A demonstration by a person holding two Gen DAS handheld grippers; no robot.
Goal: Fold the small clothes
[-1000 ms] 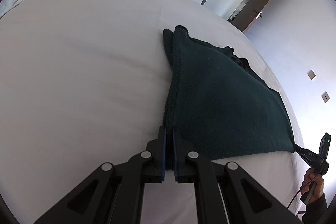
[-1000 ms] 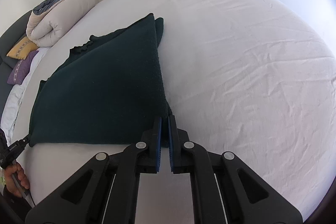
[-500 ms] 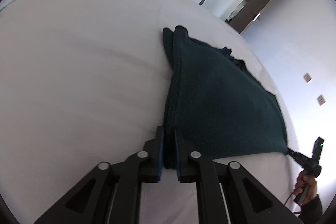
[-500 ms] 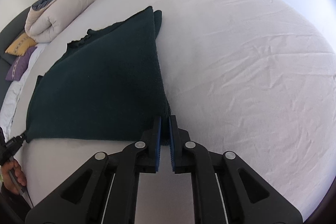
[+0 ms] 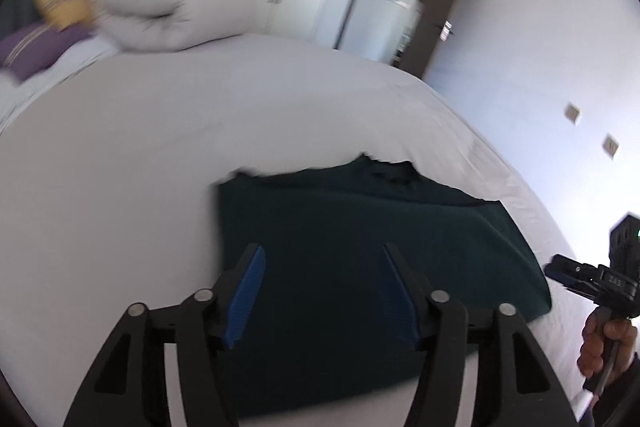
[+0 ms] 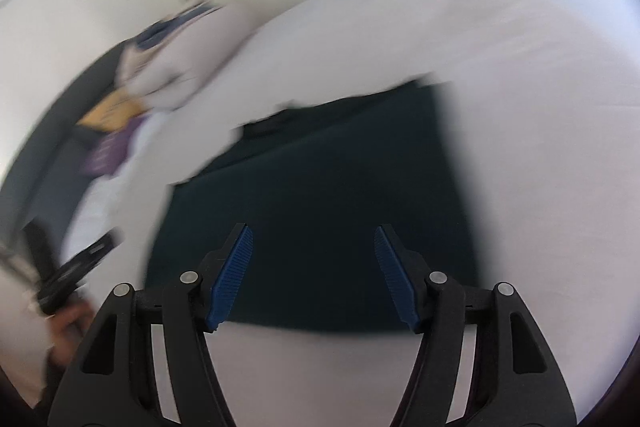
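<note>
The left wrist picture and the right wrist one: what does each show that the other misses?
Only the left wrist view shows the open brown door and two wall plates. Only the right wrist view shows the bare bed sheet stretching right of the garment. Both show the dark green folded garment lying on the bed, the rolled duvet, the yellow and purple pillows, and a claw, the left claw and right claw, jaws opening, nothing gripped.

Dark green folded cloth [image 5: 360, 247], flat on the white bed, ragged far edge, nothing gripping it
</note>
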